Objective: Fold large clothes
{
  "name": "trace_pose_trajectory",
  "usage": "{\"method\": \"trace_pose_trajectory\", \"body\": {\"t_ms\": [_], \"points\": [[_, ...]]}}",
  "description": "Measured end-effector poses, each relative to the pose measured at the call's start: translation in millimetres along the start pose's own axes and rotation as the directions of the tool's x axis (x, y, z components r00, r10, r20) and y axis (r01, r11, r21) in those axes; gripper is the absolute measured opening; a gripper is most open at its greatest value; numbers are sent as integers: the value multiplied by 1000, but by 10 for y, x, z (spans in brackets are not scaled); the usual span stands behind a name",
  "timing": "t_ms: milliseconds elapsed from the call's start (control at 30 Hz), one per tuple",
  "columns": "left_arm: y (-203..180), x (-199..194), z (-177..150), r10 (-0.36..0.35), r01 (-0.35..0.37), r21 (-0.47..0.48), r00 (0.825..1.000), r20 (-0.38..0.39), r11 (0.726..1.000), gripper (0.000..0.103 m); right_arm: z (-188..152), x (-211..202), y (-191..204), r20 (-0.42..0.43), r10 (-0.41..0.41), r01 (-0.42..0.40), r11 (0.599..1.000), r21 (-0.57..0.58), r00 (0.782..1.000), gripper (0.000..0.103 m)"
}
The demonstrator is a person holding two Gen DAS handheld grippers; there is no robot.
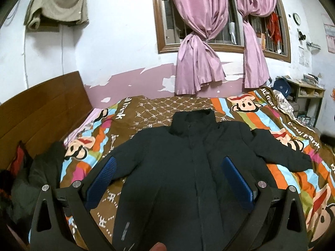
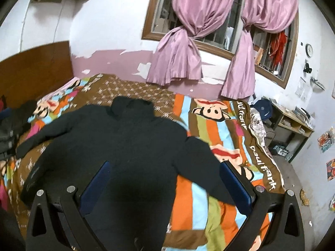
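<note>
A large black jacket (image 1: 188,167) lies spread flat, front up, on the bed with its collar toward the far wall and both sleeves out to the sides. It also shows in the right wrist view (image 2: 117,142). My left gripper (image 1: 169,163) is open and empty, hovering above the jacket's middle, blue pads (image 1: 102,179) wide apart. My right gripper (image 2: 165,167) is open and empty, above the jacket's right side, near the right sleeve (image 2: 205,167).
The bed has a colourful cartoon-print cover (image 1: 261,113). A pile of dark clothes (image 1: 31,179) lies at the left by the wooden headboard (image 1: 41,108). Pink curtains (image 1: 196,62) hang behind. A shelf (image 2: 293,129) stands right of the bed.
</note>
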State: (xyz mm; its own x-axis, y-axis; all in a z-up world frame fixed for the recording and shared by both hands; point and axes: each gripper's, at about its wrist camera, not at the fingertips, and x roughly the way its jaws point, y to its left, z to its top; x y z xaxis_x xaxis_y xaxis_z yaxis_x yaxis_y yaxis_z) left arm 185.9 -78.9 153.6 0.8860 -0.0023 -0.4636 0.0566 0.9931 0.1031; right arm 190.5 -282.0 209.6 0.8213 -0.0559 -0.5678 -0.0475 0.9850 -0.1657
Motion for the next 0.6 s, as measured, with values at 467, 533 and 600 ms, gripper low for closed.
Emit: {"method": "trace_pose_trajectory", "body": {"t_ms": [467,533,600], "points": [[-840,1322,189,-65,67,131,998,-16,989,99,286,1037,-1233,127,-132,89,951,297,983,103],[-956,1526,145,-86,90,148,996,-35,985,99,135,1256,-1371,101,-152,111,939,325,983,103],[-1098,1769,94,-107,115,172,993,-54,978,99,-79,1533,-1561,56,-201,167,915,368,978,103]]}}
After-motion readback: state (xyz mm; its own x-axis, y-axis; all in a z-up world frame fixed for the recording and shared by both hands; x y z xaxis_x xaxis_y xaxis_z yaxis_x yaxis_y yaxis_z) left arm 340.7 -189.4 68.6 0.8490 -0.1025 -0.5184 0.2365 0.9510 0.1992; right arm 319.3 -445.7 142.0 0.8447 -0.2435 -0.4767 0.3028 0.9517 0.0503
